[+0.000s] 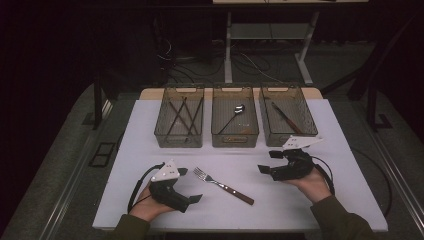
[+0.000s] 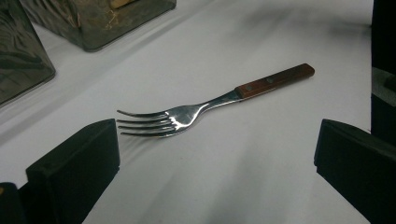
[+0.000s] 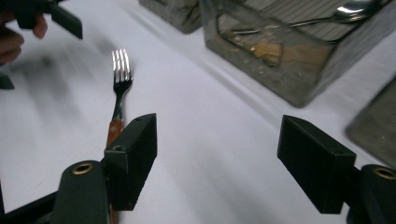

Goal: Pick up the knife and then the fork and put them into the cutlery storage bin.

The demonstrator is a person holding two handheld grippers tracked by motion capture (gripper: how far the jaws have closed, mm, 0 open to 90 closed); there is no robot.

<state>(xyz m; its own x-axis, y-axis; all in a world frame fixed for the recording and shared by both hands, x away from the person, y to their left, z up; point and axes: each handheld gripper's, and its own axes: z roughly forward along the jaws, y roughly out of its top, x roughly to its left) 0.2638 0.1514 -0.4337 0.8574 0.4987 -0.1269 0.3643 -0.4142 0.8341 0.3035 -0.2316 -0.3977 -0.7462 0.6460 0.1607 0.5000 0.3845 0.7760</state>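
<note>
A fork point(image 1: 222, 185) with a reddish wooden handle lies flat on the white bench point(image 1: 345, 170), between the two hands and nearer the person than the three bins, its tines pointing toward the far left and its handle toward the near right. The left tool point(image 1: 189, 185) sits at the near left of the bench in the person's left hand point(image 1: 145, 207), its jaws spread wide and holding nothing; in the left gripper view the fork point(image 2: 201, 109) lies just ahead of those jaws, apart from both, tines close to the left one. The right tool point(image 1: 267, 162) is held in the right hand point(image 1: 315, 185) at the right side of the bench, just in front of the rightmost bin, and its jaws also stand open and empty. In the right gripper view the fork point(image 3: 119, 88) runs away from the camera, its handle passing behind the left jaw, though whether they touch cannot be told. Three translucent grey bins stand side by side at the far edge: the left bin point(image 1: 178, 137) holds several thin dark sticks, the middle bin point(image 1: 235, 136) holds a spoon point(image 1: 235, 114), and the right bin point(image 1: 280, 137) holds one long utensil with a dark handle.
</note>
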